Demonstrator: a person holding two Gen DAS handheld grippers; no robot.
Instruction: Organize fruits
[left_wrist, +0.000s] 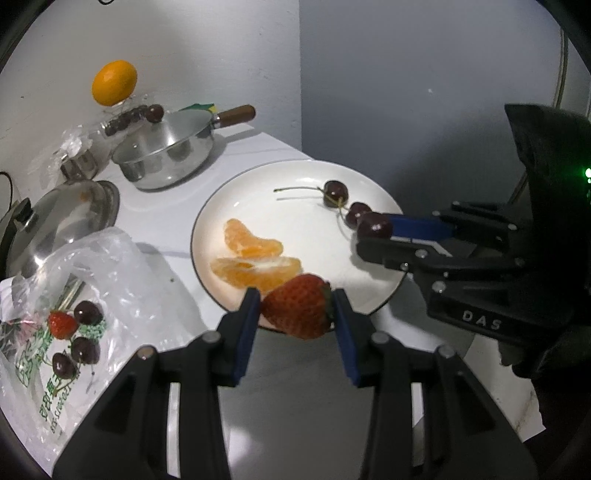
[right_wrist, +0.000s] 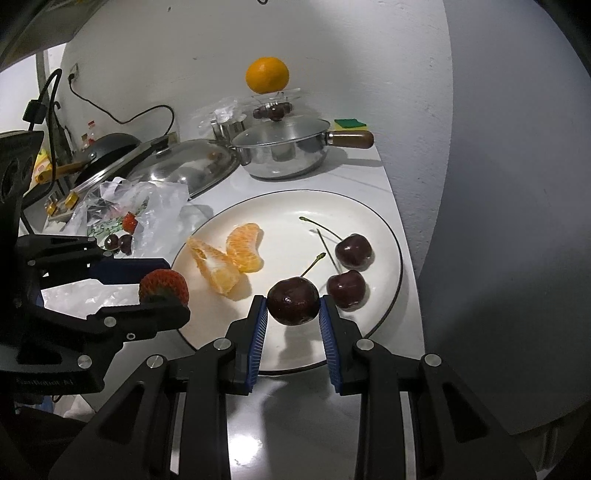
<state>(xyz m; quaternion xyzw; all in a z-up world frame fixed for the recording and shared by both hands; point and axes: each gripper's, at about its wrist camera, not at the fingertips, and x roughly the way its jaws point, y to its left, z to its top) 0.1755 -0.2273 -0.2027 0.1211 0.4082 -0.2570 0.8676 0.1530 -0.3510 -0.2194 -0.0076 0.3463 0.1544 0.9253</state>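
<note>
Two grippers: both loaded, both over the near edge of the plate
Desk (right_wrist: 373, 177): white, cluttered at the back, plate near the front edge
Plate (right_wrist: 380, 229): white with a dark rim, taking the sorted fruit, roughly half filled
Pans: one steel saucepan (right_wrist: 284, 155) with lid and wooden handle, plus one big domed lid (right_wrist: 184, 166) beside it, not part of the job by the look of it
Plastic bag (left_wrist: 110, 266): crumpled left of the plate, leftover fruit lying on it
Left gripper (left_wrist: 297, 314): fingers clamped on a strawberry (left_wrist: 297, 310), held over the plate's near rim just beside the orange pieces
Right gripper (right_wrist: 293, 310): fingers squeezed on a dark cherry (right_wrist: 293, 301), stem pointing up, over the near part of the plate close to the other cherries
Whole orange (right_wrist: 267, 75): one, perched up at the back on something clear, well away from the plate
Orange segments (right_wrist: 229, 258): two chunks, touching, left half of the plate
Cherries on plate (right_wrist: 352, 251): two lying loose with stems, right half
Bag leftovers (left_wrist: 70, 332): one strawberry and three cherries counted from the left camera
Progress: about midway, guessing; citrus and cherries grouped already, two fruits in the air not yet set down, four more to fetch from the bag
</note>
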